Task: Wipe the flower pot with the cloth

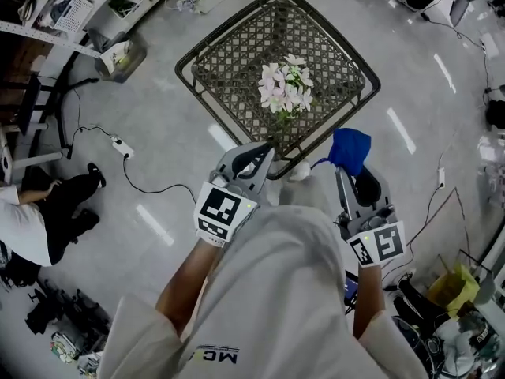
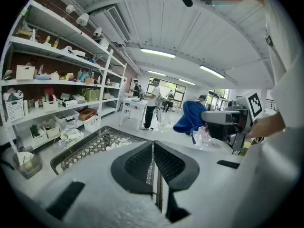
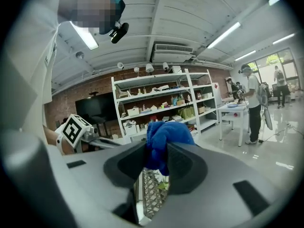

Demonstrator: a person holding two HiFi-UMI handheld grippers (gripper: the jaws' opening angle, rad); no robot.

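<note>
One bunched cloth [image 3: 164, 136], long axis along the right claw [image 3: 156, 161].

Flowers [image 1: 286, 87] mid lattice table [image 1: 229, 54], bare mesh around, open floor [image 1: 181, 148] beside

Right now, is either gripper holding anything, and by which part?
The right gripper holds the blue cloth, pinched at a bunched fold, with the rest bulging past the jaws. The left gripper is shut on nothing.
</note>
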